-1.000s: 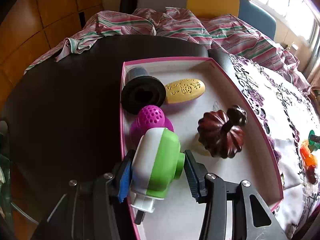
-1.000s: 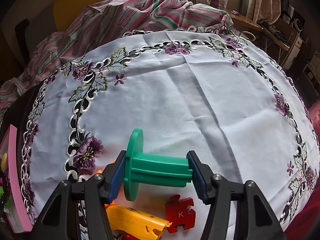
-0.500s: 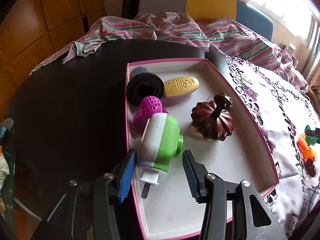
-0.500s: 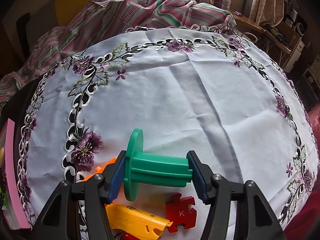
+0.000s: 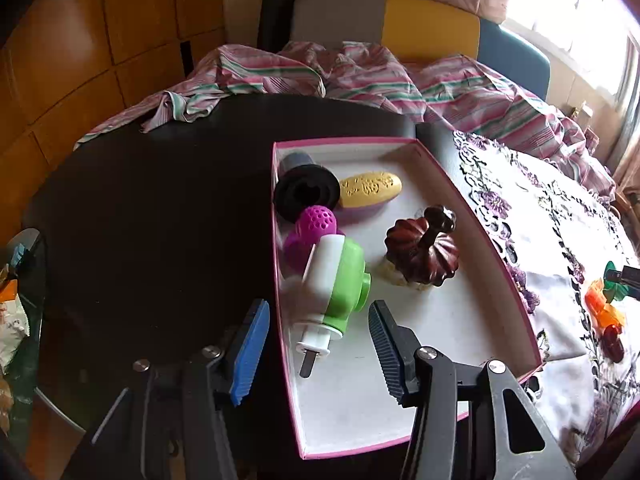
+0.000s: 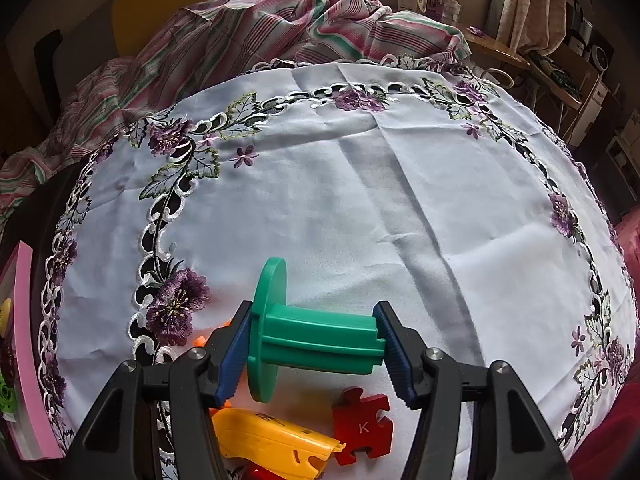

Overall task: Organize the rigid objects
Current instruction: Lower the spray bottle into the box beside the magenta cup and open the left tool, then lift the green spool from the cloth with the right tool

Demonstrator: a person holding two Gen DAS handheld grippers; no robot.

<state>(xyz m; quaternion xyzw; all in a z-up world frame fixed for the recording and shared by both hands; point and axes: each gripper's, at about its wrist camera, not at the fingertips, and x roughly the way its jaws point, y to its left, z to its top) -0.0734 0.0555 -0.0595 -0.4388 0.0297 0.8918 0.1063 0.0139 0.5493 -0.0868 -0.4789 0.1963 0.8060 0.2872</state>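
Observation:
In the left wrist view a pink-rimmed white box holds a green-and-white plastic piece, a magenta ball, a black spool, a yellow oval and a dark red pumpkin lid. My left gripper is open and empty, just behind the green-and-white piece. In the right wrist view my right gripper is shut on a green spool, held above the tablecloth. Below it lie a yellow plastic piece and a red puzzle piece.
A white embroidered tablecloth covers the right part of the dark round table. Striped cloth lies at the far edge by chairs. Orange and dark red toys lie on the cloth to the right of the box.
My left gripper has opened, let go of the green-and-white piece in the box and drawn back. My right gripper keeps its hold on the green spool and has drifted slightly.

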